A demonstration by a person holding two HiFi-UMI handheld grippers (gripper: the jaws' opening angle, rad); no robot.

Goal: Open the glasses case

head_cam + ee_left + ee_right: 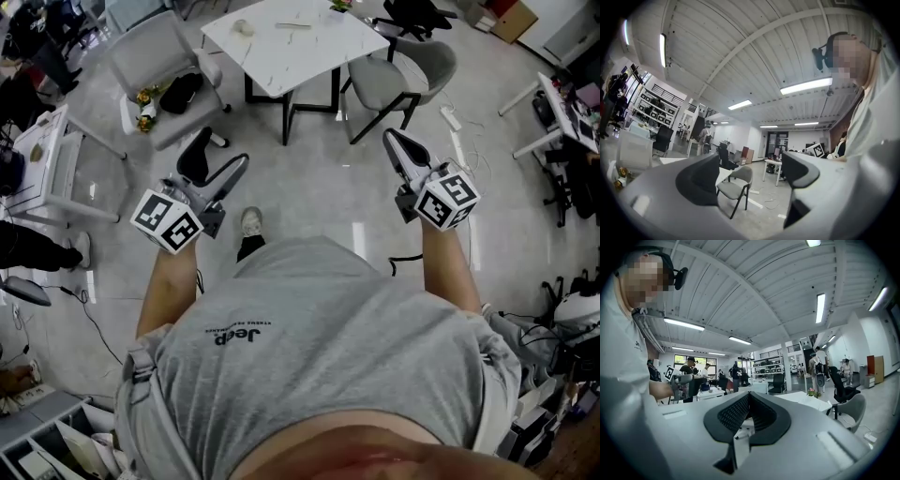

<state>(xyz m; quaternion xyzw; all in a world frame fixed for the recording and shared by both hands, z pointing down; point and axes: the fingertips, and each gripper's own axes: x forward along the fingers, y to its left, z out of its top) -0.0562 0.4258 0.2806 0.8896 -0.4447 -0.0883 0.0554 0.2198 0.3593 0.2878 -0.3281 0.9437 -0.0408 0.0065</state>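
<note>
While the person stands over the bare floor, both grippers are held up at chest height, well apart. The left gripper (225, 145), at centre left of the head view, is released: its own view shows the left gripper (750, 161) with jaws spread wide and only the room between them. The right gripper (389, 138), at centre right, is clenched: the right gripper (747, 395) has its tips meeting on nothing. At the top of the frame stands a white table (281, 52) with a few small items. A grey chair (141, 61) at upper left holds a dark pouch-like thing (181, 92). I cannot tell from here which thing is the glasses case.
</note>
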